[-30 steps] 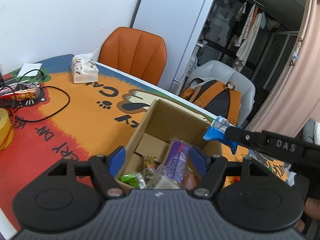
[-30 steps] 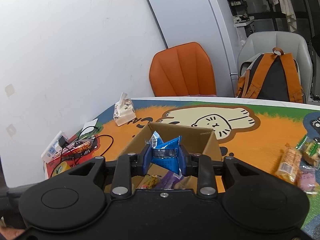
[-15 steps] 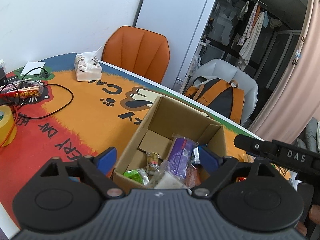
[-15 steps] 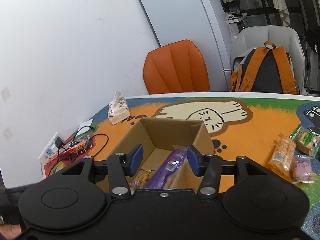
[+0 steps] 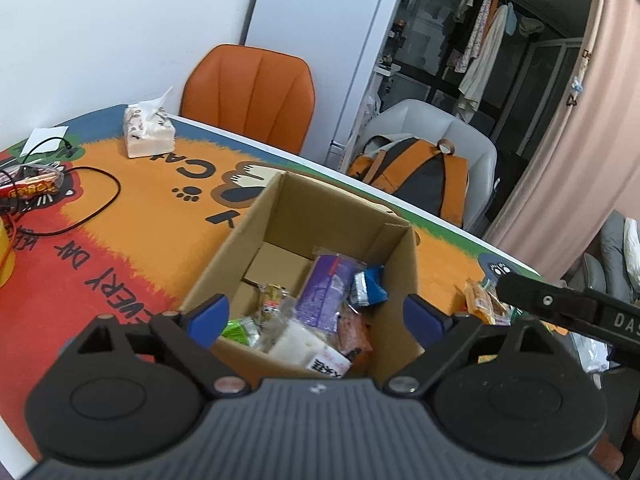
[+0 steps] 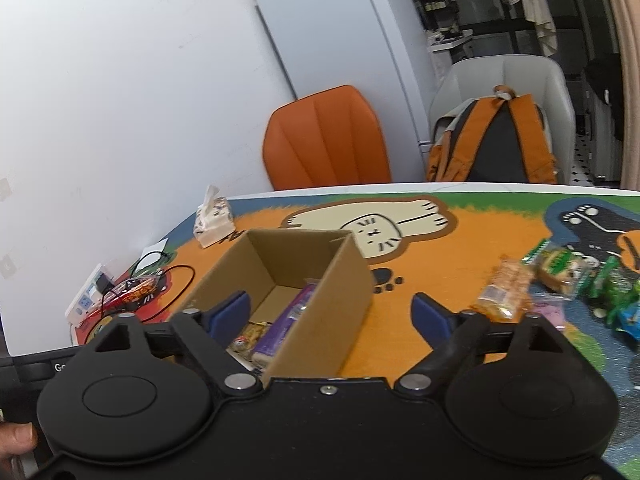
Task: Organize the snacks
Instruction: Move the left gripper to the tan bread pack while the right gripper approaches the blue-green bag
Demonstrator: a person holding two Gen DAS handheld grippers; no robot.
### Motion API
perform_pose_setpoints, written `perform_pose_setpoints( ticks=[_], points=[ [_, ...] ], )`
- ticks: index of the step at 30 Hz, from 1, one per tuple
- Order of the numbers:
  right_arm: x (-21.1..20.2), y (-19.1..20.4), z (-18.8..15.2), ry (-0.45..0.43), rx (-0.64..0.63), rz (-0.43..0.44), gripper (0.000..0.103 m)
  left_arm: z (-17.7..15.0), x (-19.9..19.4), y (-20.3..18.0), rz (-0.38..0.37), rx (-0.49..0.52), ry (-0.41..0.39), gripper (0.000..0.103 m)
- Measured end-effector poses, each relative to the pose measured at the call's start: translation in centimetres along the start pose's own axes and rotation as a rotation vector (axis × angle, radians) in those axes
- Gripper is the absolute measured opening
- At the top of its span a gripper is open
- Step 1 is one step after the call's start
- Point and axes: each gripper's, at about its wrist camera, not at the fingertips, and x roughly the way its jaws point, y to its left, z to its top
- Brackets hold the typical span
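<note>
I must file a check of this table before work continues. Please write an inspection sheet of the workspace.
Surface: table mat with cartoon print, orange and green.
Job's things: cardboard box open, holding purple packet, blue packet and others; loose snacks on the mat to its right.
Clutter: tissue pack, yellow tape roll.
Grippers: left gripper and right gripper jaws opening, nothing between them.
Cables: black cable looped on the mat; power strip.
Surroundings: orange chair, backpack on grey chair.
</note>
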Motion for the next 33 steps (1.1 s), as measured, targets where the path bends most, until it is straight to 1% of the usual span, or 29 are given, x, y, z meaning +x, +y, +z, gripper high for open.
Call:
perform_pose_setpoints(
  ticks=[3, 6, 8, 12, 23, 26, 28, 33],
  points=[
    [-0.6, -1.0, 0.0, -0.007, 0.000, -0.011, 0.099, -0.2, 0.2, -0.4, -0.004, 0.001, 0.001, 0.095],
    [-1.3, -1.9, -0.1, -0.015, 0.006, -0.010, 0.103, -0.3, 0.4, -1.0, -0.012, 0.005, 0.006, 0.095],
    [-1.8, -2.3, -0.1, -0.018, -0.001, -0.011, 0.103, -0.4, 0.5, -1.4, -0.016, 0.009, 0.007, 0.095],
    [-2.7, -3.4, -0.1, -0.028, -0.002, -0.044, 0.103, -0.5, 0.6, -2.6, -0.037, 0.023, 0.009, 0.095],
    [-5.7, -7.4, 0.0, -0.067, 0.025, -0.190, 0.103, -0.9, 1.4, -6.8, -0.122, 0.078, 0.004, 0.095],
    [-6.2, -8.6, -0.1, -0.071, 0.037, -0.211, 0.103, -1.3, 1.6, -8.0, -0.151, 0.106, 0.007, 0.095],
    [-6.5, -9.3, -0.2, -0.073, 0.043, -0.227, 0.103, -1.5, 1.6, -8.8, -0.153, 0.128, 0.004, 0.095],
    [-6.8, -10.7, -0.6, -0.077, 0.052, -0.248, 0.103, -1.8, 2.0, -10.2, -0.172, 0.145, -0.003, 0.094]
  ],
)
